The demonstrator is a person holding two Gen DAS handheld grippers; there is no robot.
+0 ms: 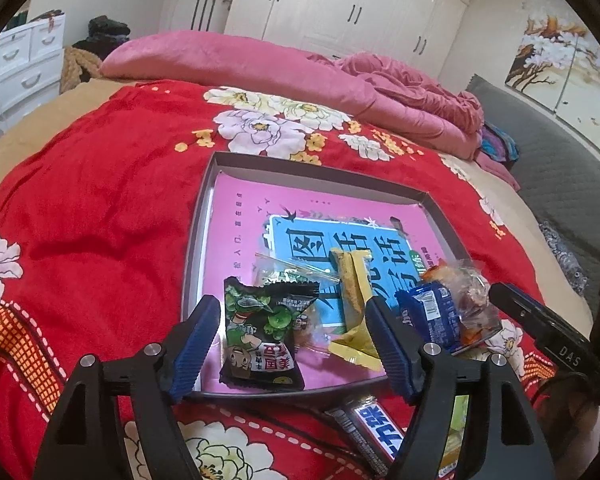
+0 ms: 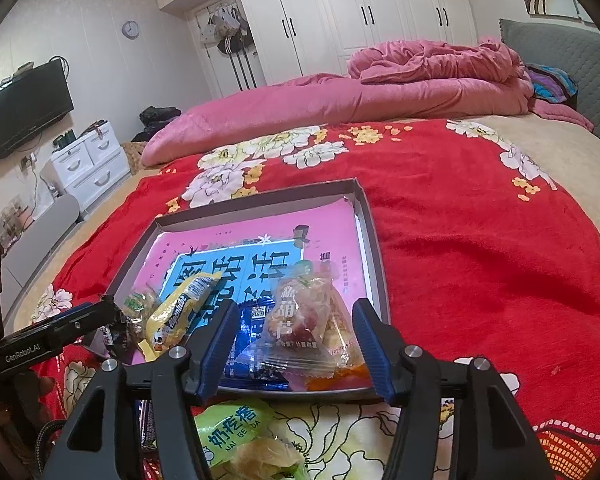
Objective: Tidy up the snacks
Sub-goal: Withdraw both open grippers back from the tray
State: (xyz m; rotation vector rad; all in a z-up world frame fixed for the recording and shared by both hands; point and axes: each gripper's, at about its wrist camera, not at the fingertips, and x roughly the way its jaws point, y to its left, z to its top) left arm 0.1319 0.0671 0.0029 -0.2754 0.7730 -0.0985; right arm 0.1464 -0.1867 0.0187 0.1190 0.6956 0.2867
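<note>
On the bed point(image 1: 100, 208), over a red floral blanket point(image 2: 480, 248): a shallow grey tray point(image 1: 320, 174) with a pink and blue printed sheet inside. Heaped along the tray's near edge: a black and green snack packet point(image 1: 264, 332), a yellow wrapped bar point(image 1: 354, 292), a blue packet point(image 2: 256, 344) and a clear bag of red candied fruit point(image 2: 304, 320). Off the tray, by the bed's near edge: a green milk-curd pouch point(image 2: 232, 428) and a dark chocolate bar point(image 1: 370, 428). Left hand-held gripper point(image 1: 296, 340) released, jaws apart either side of the black and green packet, pads clear of it. Right hand-held gripper point(image 2: 294, 350) likewise released, straddling the clear bag and blue packet without pressing.
</note>
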